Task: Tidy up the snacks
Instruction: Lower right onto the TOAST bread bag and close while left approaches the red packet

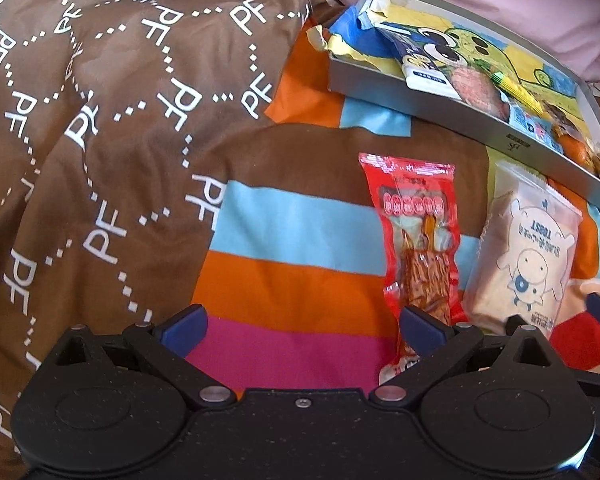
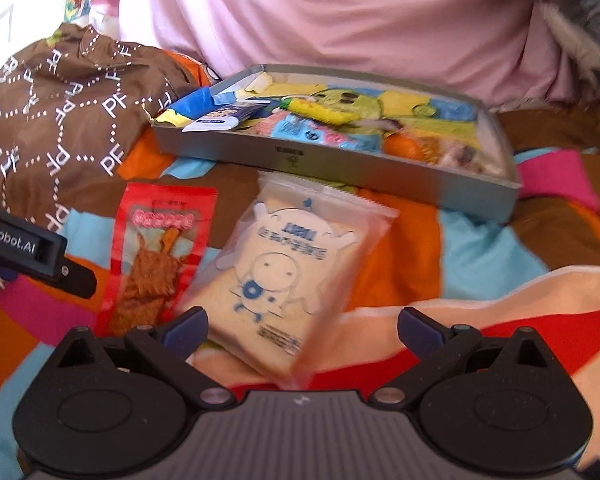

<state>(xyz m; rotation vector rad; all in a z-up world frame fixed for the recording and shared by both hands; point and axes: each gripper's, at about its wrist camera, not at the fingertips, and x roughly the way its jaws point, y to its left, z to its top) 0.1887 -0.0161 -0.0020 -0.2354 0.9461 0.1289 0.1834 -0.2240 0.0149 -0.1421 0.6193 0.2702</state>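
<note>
Status: the task is partly complete. The grey tray (image 2: pixel 380 172) on the striped bedcover (image 1: pixel 292 248) already holds several items: a blue-and-white packet (image 2: pixel 220 118), a yellow-green wrapper (image 2: pixel 324 114), a light-blue packet (image 2: pixel 328 136) and an orange item (image 2: pixel 400 146) at its right end. Treat these as sorted.

Two snacks remain outside the tray, lying flat on the bedcover just in front of its near wall:
- the red packet (image 1: pixel 416 240), on the left
- the pale toast packet (image 2: pixel 276 276), just beside it on the right; whether their edges touch cannot be told

Your left gripper (image 1: pixel 302 326) stands wide apart and holds nothing; its right finger overlaps the lower end of the red packet in view, but contact cannot be confirmed. Your right gripper (image 2: pixel 302 328) is also spread wide and empty, with the lower part of the toast packet between its fingers in the right wrist view.

Remaining work, as judged: close on each packet and transfer both into the tray. Free space looks limited to the tray's middle and left area, so expect overlap with items already inside
</note>
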